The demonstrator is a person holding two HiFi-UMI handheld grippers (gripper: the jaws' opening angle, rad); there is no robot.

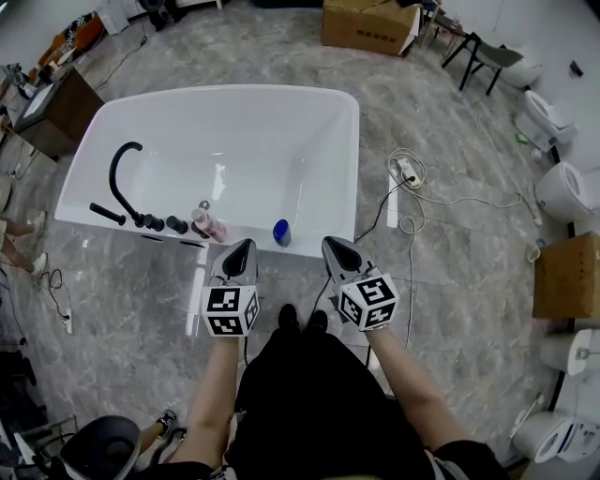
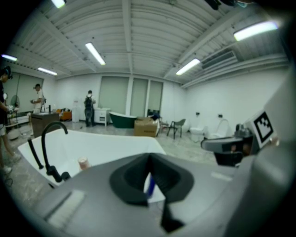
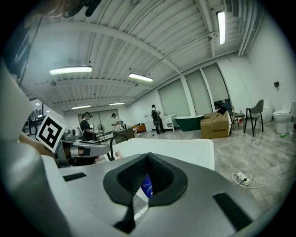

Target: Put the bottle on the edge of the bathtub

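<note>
A small blue bottle [image 1: 281,232] stands upright on the near rim of the white bathtub [image 1: 347,159], toward its right end. My left gripper [image 1: 245,245] hangs just in front of the rim, left of the bottle, its jaws shut and empty. My right gripper [image 1: 331,243] hovers to the bottle's right, also shut and empty. In the left gripper view the blue bottle [image 2: 149,185] shows beyond the closed left gripper [image 2: 149,157]. Past the closed right gripper [image 3: 148,155], the right gripper view shows the same bottle [image 3: 147,185].
A pink bottle [image 1: 209,224] and a black faucet [image 1: 120,181] with knobs occupy the tub's near rim at left. A power strip with cables [image 1: 407,171] lies on the floor right of the tub. A cardboard box [image 1: 368,24], a chair [image 1: 487,58] and toilets [image 1: 562,187] stand around. People work in the background.
</note>
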